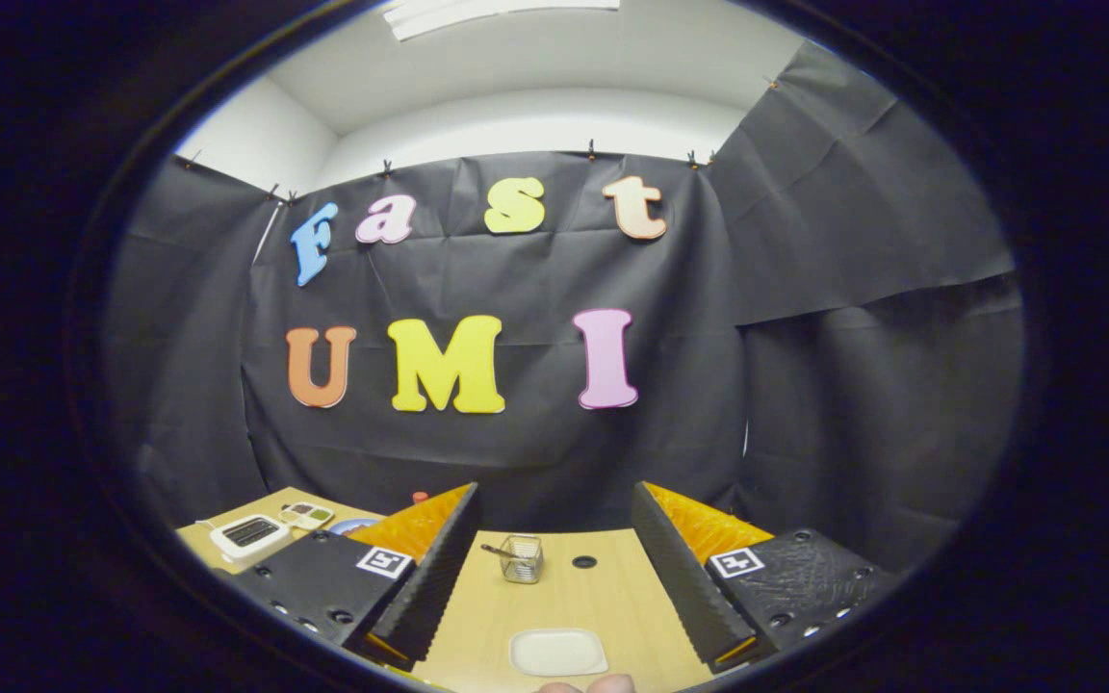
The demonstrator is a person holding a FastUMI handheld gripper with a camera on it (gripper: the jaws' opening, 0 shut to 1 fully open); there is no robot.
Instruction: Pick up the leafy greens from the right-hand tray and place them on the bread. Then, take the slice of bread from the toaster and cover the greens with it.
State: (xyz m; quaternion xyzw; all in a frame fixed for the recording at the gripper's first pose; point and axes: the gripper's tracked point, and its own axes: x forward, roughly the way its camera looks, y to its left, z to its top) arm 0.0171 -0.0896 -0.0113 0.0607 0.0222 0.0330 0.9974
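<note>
Between wide-spread fingers (pixel 554 568): white tray (pixel 558 652) on tabletop (pixel 612 587), wire basket (pixel 522 558) beyond; nothing gripped.

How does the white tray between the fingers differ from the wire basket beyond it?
The white tray is flat, solid and low, lying nearest between the open fingers; the wire basket is upright, see-through mesh, farther along the table, with a handle sticking out. Both rest on the tabletop; the gripper touches neither.

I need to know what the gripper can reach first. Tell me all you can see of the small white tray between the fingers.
The white tray is a shallow rounded rectangle with a low raised rim; it looks like plastic or ceramic. It lies flat on the wooden table, nothing in it. It sits between the open gripper's fingers, apart from both, nearer than the wire basket.
</note>
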